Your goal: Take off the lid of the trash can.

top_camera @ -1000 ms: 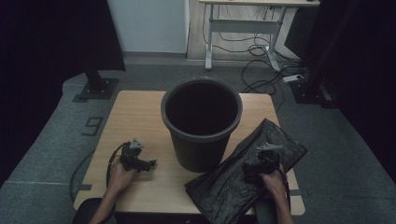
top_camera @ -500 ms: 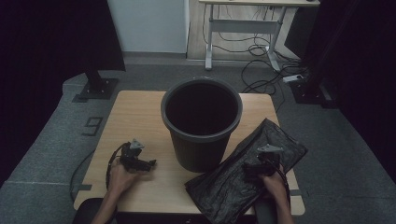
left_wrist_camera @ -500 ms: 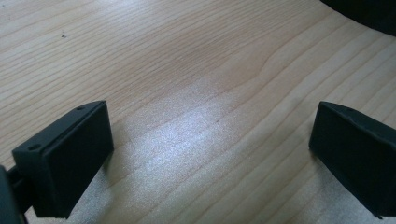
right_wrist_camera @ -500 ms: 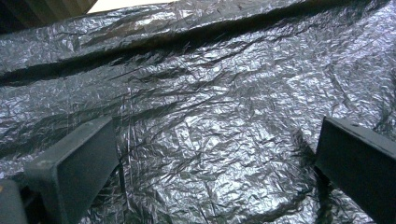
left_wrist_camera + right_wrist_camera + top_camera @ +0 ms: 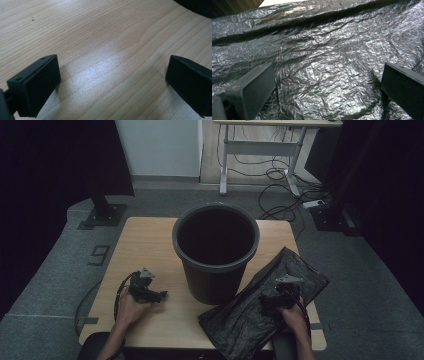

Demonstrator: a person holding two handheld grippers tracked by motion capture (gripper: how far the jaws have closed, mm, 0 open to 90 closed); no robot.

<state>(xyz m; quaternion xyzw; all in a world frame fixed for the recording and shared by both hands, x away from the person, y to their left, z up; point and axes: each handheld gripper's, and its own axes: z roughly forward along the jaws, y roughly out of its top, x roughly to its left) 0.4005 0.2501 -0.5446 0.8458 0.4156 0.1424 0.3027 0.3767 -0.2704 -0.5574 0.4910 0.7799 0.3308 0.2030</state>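
Note:
A dark grey bucket [image 5: 216, 252] stands upright at the middle of the wooden table [image 5: 145, 240]. A crumpled black plastic bag [image 5: 250, 312] [image 5: 324, 57] lies flat to its right, reaching the table's front right corner. My right gripper [image 5: 267, 303] [image 5: 327, 87] hovers open just over the bag, jaws wide apart with nothing between them. My left gripper [image 5: 159, 295] [image 5: 112, 80] rests low over bare wood left of the bucket, open and empty, pointing toward the bucket.
The table stands on grey carpet. A black stand base [image 5: 102, 215] sits at the back left. A white desk frame [image 5: 265, 145] and loose cables [image 5: 282, 202] lie behind. The left half of the table is bare wood.
The right gripper has drifted slightly toward the front over the bag. The left gripper has stayed put.

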